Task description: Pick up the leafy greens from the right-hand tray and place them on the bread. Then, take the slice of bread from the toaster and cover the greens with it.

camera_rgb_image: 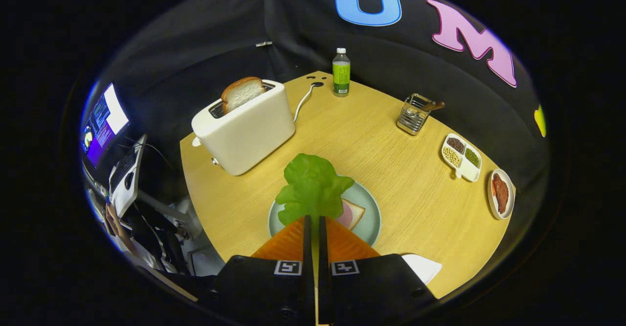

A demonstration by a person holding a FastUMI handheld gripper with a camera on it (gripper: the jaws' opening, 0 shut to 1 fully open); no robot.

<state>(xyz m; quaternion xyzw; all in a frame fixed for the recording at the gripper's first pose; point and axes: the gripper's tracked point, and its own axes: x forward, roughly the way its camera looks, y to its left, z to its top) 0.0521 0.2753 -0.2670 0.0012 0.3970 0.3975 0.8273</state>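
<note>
in the gripper view, the gripper (313, 223) has its two orange fingers (289, 243) pressed close together on the stem of the leafy greens (313, 189), so the fingers are holding the greens with only a thin gap between them. the greens stick out just ahead of the fingers, above a pale green plate (372, 218) on the wooden worktop (391, 169). on the plate, partly under the greens, lies a slice of bread (356, 214) with something pink on top. beyond the greens stands a white toaster (244, 130), and a slice of toast (241, 93) pokes up from its slot. further back stands a green bottle (341, 72). off to the right sit a small wire basket (414, 114), a white dish of beans (461, 157) and a small plate with brown food (501, 193).
</note>
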